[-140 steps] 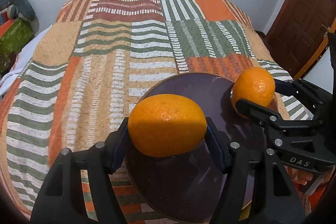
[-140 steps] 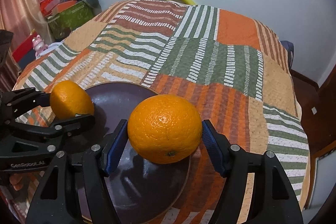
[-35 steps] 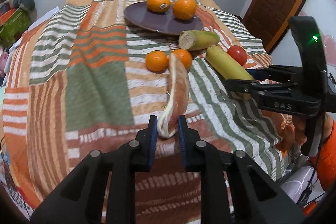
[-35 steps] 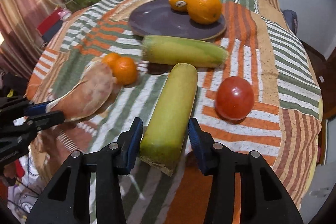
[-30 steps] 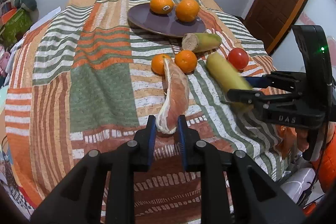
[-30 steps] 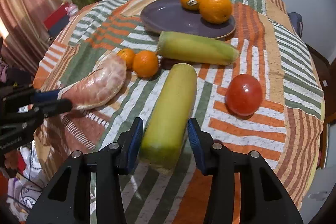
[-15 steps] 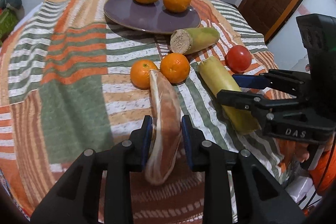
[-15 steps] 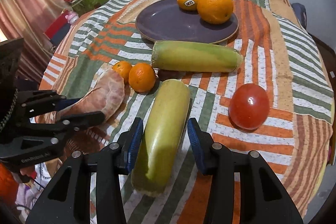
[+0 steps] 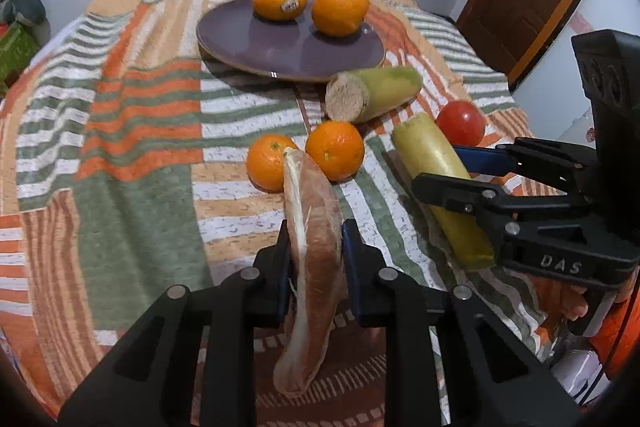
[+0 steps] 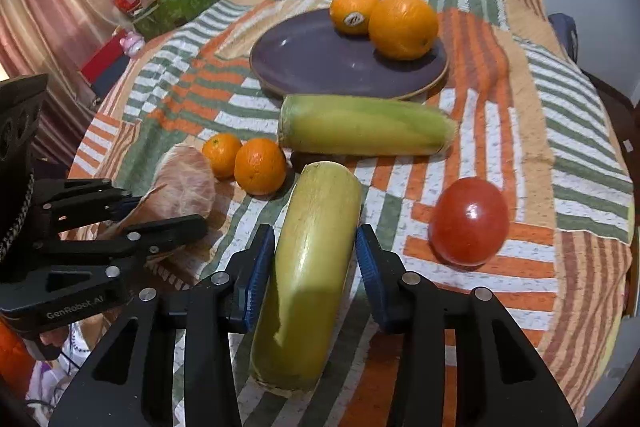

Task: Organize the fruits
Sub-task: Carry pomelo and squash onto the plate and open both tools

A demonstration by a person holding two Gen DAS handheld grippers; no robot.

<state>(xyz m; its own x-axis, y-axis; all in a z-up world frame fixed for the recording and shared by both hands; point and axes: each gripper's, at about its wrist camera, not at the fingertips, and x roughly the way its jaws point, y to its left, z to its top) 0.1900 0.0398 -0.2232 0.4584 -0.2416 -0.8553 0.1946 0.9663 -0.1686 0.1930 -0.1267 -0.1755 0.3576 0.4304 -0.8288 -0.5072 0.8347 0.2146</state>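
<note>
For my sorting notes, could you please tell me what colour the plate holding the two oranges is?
The plate is dark purple with a thin tan rim, clearest in the right wrist view.

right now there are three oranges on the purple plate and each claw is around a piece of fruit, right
Not quite: the purple plate holds two oranges, one stickered and one larger, as the right wrist view shows. Two smaller oranges lie on the cloth. The rest stands.

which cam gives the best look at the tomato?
Right wrist. The tomato sits whole and unobstructed on the cloth, right of the right gripper. In the left wrist view the tomato is smaller, near the frame's right side, with its lower left edge cut off by the yellow-green stalk.
</note>
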